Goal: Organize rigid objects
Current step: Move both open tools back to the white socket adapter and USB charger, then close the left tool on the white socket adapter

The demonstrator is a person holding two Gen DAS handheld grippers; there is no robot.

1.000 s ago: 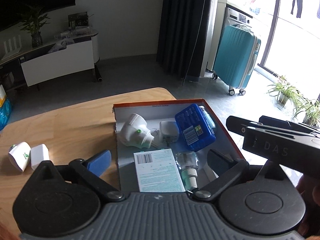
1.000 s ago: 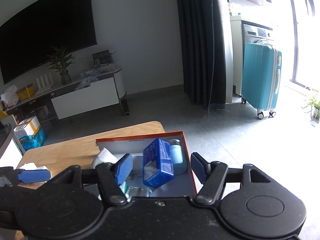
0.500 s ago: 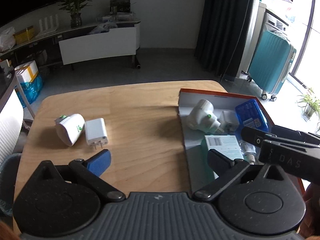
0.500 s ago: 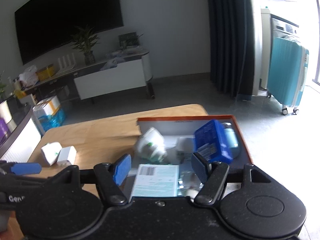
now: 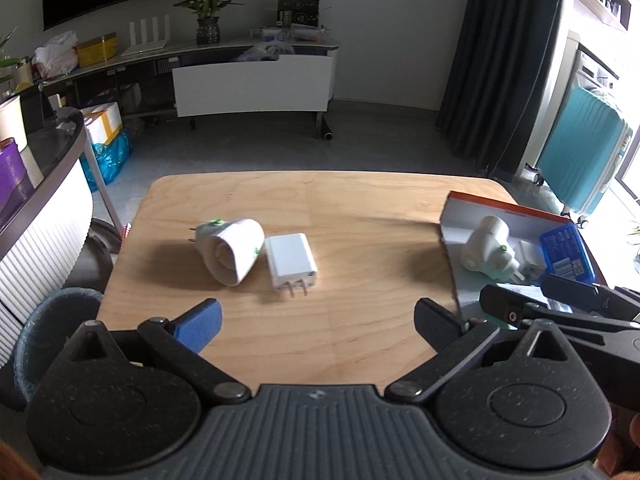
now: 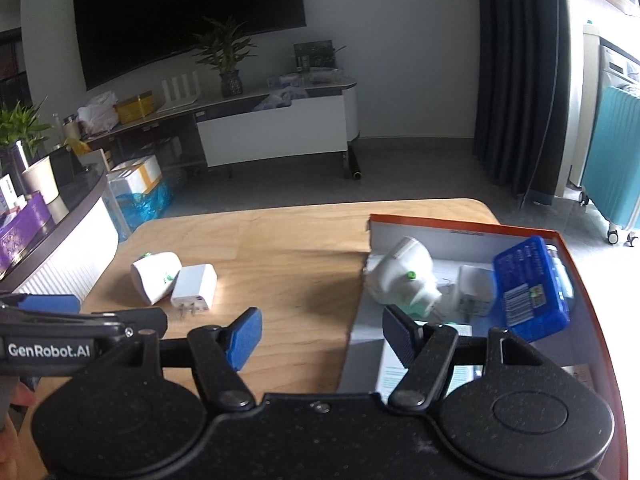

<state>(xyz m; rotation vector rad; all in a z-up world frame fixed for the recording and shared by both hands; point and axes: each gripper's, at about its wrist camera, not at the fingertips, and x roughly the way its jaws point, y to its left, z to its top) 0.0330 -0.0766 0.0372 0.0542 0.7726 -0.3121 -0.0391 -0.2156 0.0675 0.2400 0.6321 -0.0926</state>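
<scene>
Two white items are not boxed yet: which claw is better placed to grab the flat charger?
Probably the left claw: it's open and empty, with the white charger just ahead between its fingers. The right claw sits nearer the orange box.

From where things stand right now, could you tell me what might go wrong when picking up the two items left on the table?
The white charger touches the cone-shaped plug-in, so closing the left gripper on one may push the other. The cone lies on its side and could roll. The box is already crowded.
</scene>
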